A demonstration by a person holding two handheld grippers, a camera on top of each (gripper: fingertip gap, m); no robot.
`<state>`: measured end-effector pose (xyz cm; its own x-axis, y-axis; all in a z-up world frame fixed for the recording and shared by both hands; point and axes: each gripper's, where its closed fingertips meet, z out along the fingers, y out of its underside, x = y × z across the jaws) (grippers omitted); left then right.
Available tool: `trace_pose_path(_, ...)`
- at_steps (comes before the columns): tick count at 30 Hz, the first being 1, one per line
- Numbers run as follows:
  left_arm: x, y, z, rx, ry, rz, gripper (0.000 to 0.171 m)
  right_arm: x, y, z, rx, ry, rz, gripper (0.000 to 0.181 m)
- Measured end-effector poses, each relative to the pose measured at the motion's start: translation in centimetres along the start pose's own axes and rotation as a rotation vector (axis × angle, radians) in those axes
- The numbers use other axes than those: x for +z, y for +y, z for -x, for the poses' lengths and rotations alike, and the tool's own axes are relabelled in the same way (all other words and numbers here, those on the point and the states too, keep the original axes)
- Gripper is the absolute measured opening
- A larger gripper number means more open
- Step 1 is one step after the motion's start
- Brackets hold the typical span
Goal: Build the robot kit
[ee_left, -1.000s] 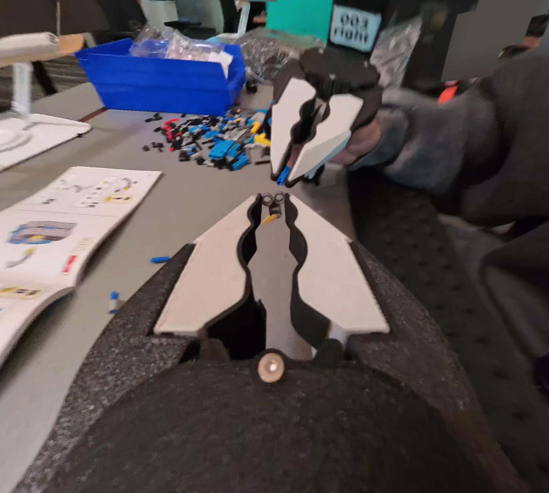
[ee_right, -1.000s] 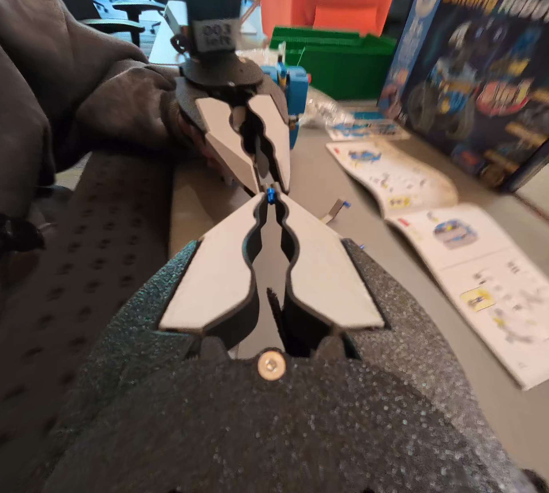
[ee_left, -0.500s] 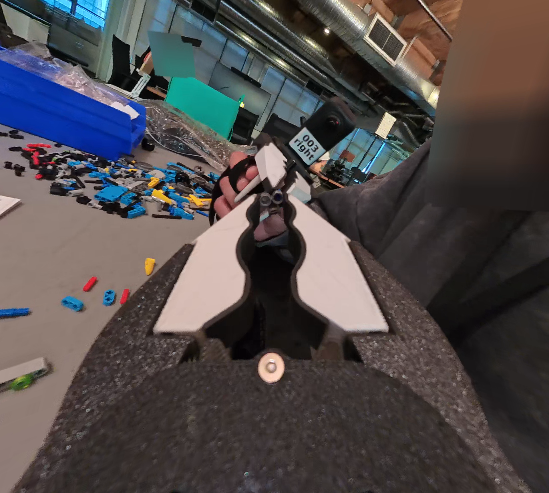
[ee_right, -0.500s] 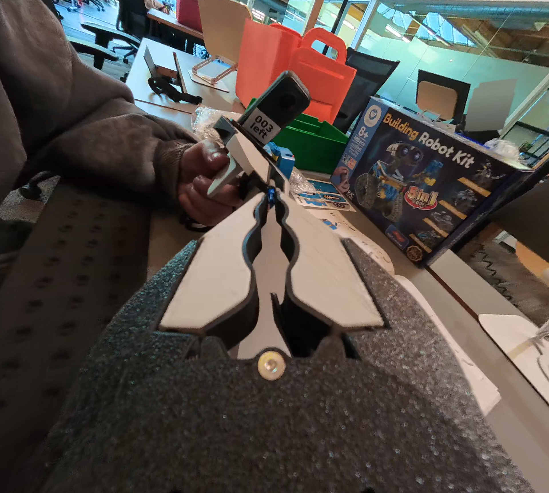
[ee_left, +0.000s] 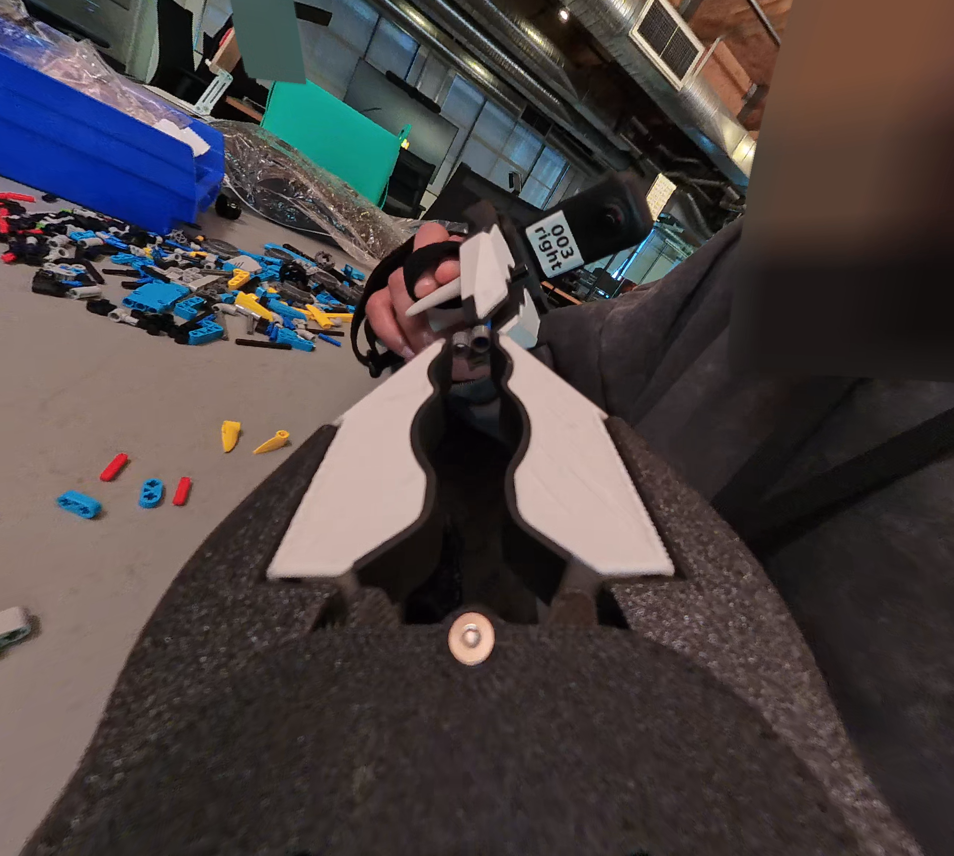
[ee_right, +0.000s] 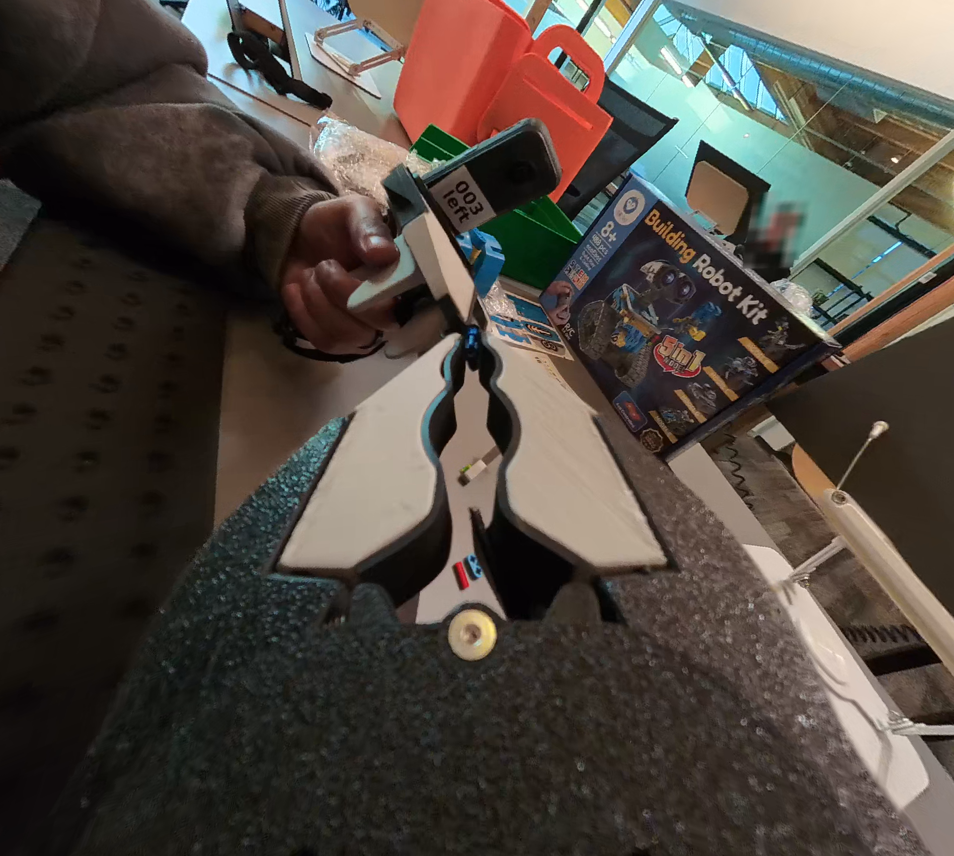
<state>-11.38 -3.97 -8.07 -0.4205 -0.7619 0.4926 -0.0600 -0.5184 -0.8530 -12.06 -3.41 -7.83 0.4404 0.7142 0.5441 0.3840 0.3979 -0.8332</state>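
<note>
My left gripper (ee_left: 471,345) is shut on a small grey connector piece (ee_left: 470,342) with two round holes, held up off the table. My right gripper (ee_right: 471,345) is shut on a small blue pin (ee_right: 471,344). The two gripper tips meet tip to tip in mid-air, tilted upward. The right gripper also shows in the left wrist view (ee_left: 488,286), held by a hand, just beyond my left tips. The left gripper shows in the right wrist view (ee_right: 444,263), held by a hand in a dark sleeve.
A pile of blue, yellow, black and grey building pieces (ee_left: 170,284) lies on the grey table (ee_left: 103,392) in front of a blue bin (ee_left: 103,150). Loose red, blue and yellow pieces (ee_left: 149,490) lie nearer. A kit box (ee_right: 686,315), green bin (ee_right: 526,237) and orange bag (ee_right: 495,67) stand right.
Both grippers have lifted and tilted upward from the table, staying tip to tip with their pieces still held. The instruction booklet has left the left wrist view.
</note>
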Motion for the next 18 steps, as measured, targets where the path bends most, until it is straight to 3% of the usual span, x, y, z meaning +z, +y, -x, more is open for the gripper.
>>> trace_pose_path(4,0.2,0.7,-0.3,0.024,0.007,0.04,0.013,-0.3,0.0,0.6,0.002,-0.043,-0.016,0.004)
trace_pose_path(12,1.3,4.4,-0.6,0.123,-0.001,0.241,0.012,-1.8,1.5,3.9,0.238,-0.395,0.047,0.003)
trace_pose_path(18,1.7,8.3,0.3,0.198,-0.047,0.439,0.013,-2.7,4.1,6.6,0.21,-0.562,0.247,0.004)
